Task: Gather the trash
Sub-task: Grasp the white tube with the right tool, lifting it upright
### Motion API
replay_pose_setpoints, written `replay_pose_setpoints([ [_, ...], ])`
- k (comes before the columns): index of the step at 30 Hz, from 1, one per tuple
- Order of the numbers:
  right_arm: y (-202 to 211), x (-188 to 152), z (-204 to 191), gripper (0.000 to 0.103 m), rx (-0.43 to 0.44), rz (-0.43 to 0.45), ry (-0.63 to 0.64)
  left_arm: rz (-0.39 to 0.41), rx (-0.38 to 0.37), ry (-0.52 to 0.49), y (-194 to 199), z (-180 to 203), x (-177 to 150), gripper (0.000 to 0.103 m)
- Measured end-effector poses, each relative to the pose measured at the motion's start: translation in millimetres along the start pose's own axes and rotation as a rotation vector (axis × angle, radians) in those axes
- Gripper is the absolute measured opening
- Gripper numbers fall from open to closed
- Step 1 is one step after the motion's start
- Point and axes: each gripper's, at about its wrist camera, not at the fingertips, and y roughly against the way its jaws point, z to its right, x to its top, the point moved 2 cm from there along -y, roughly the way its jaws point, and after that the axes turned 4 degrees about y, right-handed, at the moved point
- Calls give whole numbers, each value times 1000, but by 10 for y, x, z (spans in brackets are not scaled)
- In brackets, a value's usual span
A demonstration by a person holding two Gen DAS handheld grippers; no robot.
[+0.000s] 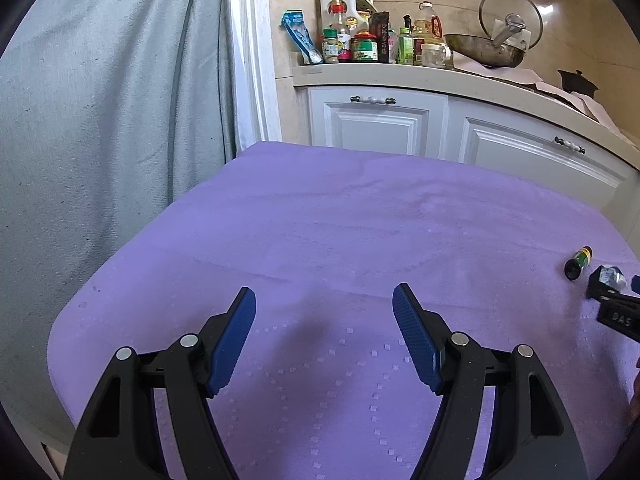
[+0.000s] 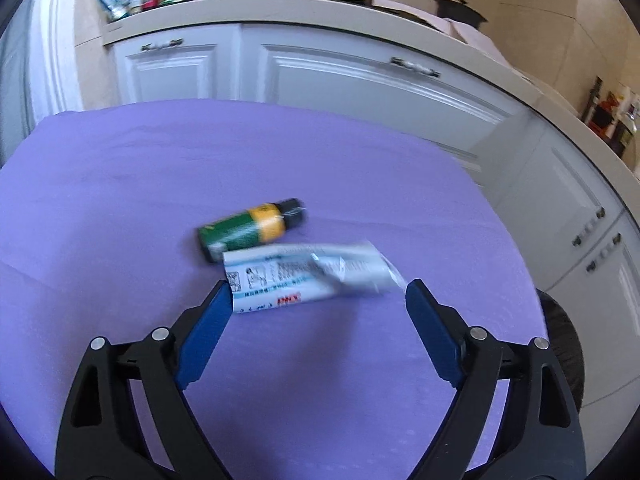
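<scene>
Right gripper (image 2: 320, 296): our jaws wide, gripping nothing; the wrapper (image 2: 308, 276) lies on the purple cloth (image 2: 120, 200) at the tips, its left end by the left finger. Bottle (image 2: 252, 226) just behind. Left gripper (image 1: 324, 300): open, empty.

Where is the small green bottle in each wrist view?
Left wrist view: green bottle at far right edge, lying on the purple cloth.
Right wrist view: bottle at centre, just beyond the white tube.
Shared landmark: white cabinet doors behind the table.
</scene>
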Motion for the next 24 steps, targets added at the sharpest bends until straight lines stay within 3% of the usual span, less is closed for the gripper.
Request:
replay_pose_setpoints([
  [12,61,-279,592,85,-38,-30,-79,-9,-57,-43,63,296,-59,69],
  [24,373,-361,790,84,67,18,-118,1,-107,-97,140,716,-32,69],
])
